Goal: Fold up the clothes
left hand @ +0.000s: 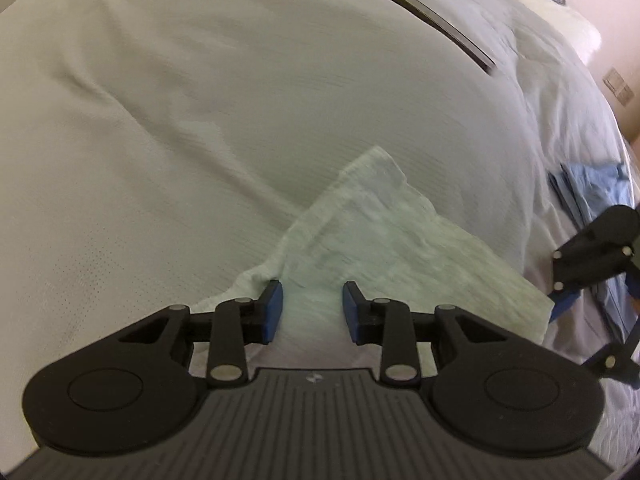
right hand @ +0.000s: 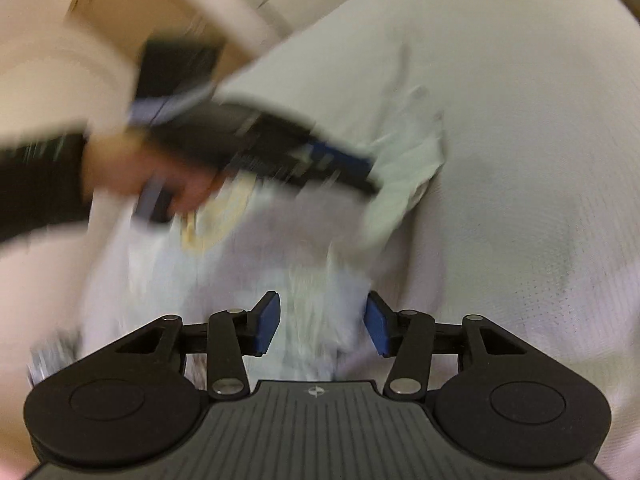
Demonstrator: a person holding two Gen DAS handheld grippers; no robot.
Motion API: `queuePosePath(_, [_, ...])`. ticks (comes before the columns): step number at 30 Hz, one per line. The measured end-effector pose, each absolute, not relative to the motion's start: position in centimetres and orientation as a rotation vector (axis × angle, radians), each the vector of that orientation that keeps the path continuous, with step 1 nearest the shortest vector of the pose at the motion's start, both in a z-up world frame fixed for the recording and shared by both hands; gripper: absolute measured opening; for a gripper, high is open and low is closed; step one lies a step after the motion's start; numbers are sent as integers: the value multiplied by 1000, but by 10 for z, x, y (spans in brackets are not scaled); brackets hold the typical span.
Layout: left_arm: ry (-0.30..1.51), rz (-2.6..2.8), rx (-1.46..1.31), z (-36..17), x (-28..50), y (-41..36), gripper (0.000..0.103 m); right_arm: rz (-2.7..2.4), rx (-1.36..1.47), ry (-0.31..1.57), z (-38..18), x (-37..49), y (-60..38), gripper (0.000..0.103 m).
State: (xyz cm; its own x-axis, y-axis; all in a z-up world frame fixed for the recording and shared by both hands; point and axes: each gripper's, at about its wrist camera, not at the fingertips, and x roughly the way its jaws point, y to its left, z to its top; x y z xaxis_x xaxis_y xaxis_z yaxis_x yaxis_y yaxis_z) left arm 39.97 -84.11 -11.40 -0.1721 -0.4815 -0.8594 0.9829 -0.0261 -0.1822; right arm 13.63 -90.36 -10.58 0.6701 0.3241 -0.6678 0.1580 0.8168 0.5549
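Cloth: a pale, crinkled cloth [left hand: 384,240] lies on the bed [left hand: 160,120], near the left gripper, with one corner pointing far and a straight edge running right toward the other tool.
Fold state: in the left view the cloth shows a flat panel with a bunched strip at its left edge; how many layers it has cannot be told. The right view is too blurred to settle it.
Progress: the cloth is neither a neat packet nor fully spread, so I judge the folding to be in progress; the stage cannot be fixed more closely.
Left gripper: the left gripper [left hand: 313,312] has its pads parted over the near edge of the cloth, with fabric between them but not pinched.
Right gripper: the right gripper [right hand: 323,322] is also parted, with pale fabric blurred between the pads and no grasp visible.
Hand: a hand [right hand: 160,176] holds the left tool, motion-smeared.
Other clothes: blue clothes [left hand: 588,184] sit at the bed's right edge, just beyond the right tool.
Dark strip: a dark strip [left hand: 432,20] lies far off, well apart from the cloth.
Open room: the bed is broad and bare to the left and far, while the right side is tighter, near the bed edge.
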Motion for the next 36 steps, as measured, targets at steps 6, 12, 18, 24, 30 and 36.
queuePosePath(6, [948,-1509,749,-116,392,-846,28,43,561,851,-103,127,-913,50])
queuePosePath(12, [925,-1517,777,-117,389,-848,28,97,540,839,-110,150,-915,50])
queuePosePath(18, [896,-1521,764,-116,386,-848,28,193,478,922,-110,151,-914,13])
queuePosePath(24, [774,-1569,761,-99,376,-858,28,64,605,929,-101,130,-933,4])
queuePosePath(30, [713,-1585,844,-98,362,-887,28,-49,666,933,-101,133,-928,4])
queuePosePath(36, [645,-1462,819,-88,362,-899,20,-113,653,922,-104,132,-919,12])
